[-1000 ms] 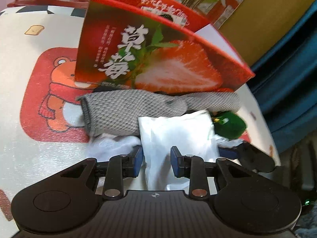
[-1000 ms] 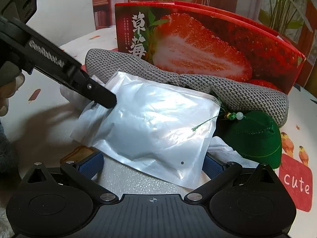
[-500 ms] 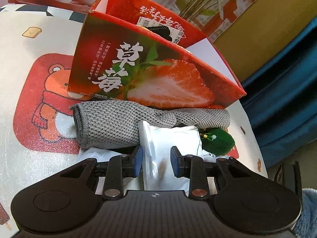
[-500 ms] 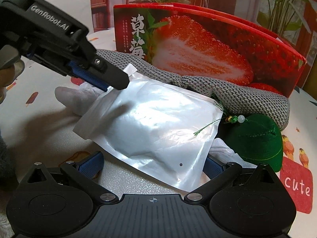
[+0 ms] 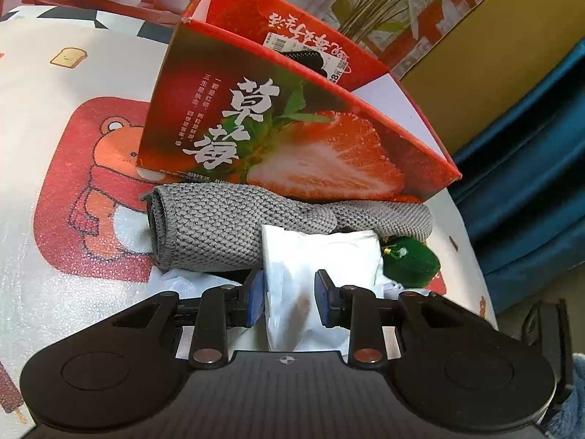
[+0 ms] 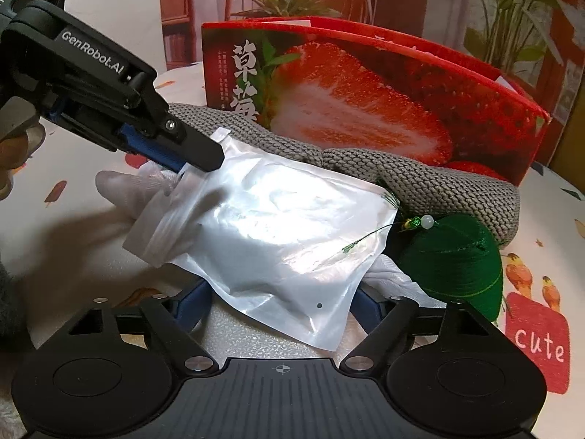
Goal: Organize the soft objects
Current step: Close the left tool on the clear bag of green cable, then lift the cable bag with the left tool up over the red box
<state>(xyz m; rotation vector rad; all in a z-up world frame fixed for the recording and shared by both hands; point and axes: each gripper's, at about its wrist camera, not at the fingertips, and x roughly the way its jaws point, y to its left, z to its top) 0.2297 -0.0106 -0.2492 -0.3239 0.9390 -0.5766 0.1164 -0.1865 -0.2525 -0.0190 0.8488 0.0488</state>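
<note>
1. White pouch [image 6: 278,234] sits pinched at its corner by the left tongs [image 5: 289,298], lifted off the table [image 5: 55,146].
2. Right tongs [image 6: 281,298] gape wide beneath it, holding nothing.
3. Grey knit roll [image 5: 234,226] lies beyond.

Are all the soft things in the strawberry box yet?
Not yet. A dark item already sits in the strawberry box. The left gripper pinches the white pouch's corner. The grey knitted cloth, green pouch and white gloves lie outside it.

Left claw [image 6: 199,155] pinches the white pouch's [image 6: 278,226] corner.
</note>
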